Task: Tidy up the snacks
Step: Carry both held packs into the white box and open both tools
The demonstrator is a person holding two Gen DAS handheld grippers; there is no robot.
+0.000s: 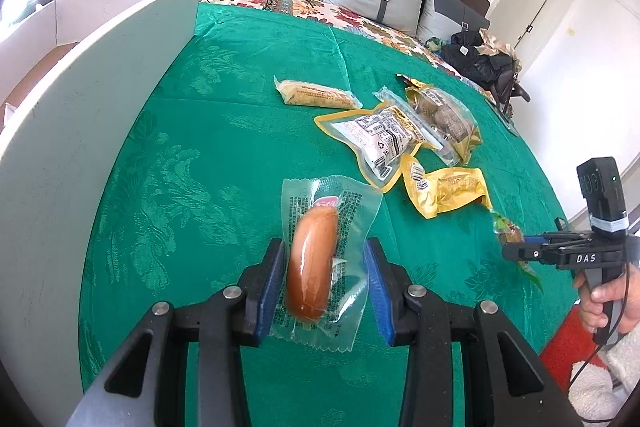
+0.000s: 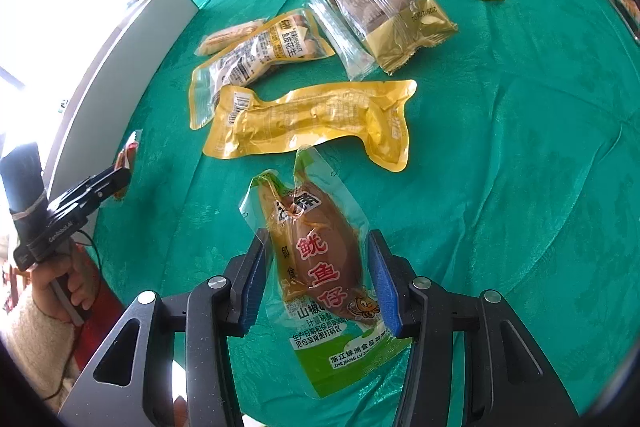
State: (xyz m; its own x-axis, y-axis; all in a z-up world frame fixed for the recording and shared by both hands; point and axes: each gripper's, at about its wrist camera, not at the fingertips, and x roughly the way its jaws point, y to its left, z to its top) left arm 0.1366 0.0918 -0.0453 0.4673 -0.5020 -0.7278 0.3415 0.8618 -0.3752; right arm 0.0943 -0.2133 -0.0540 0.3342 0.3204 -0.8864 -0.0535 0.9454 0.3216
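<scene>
Gripping a clear-wrapped brown sausage (image 1: 310, 267), the left tool (image 1: 326, 287) is clamped on it above the green-clothed bench (image 1: 224, 131). The right tool (image 2: 316, 287) pinches a green-edged clear squid pouch (image 2: 320, 267). Sorting looks barely begun: at one o'clock beyond the sausage, a yellow vacuum-sealed pack (image 1: 446, 191), a printed peanut bag (image 1: 380, 137) and a tan bar (image 1: 316, 95) lie loose. At ten o'clock stands a white cardboard box (image 1: 80, 99); I cannot tell what it contains.
</scene>
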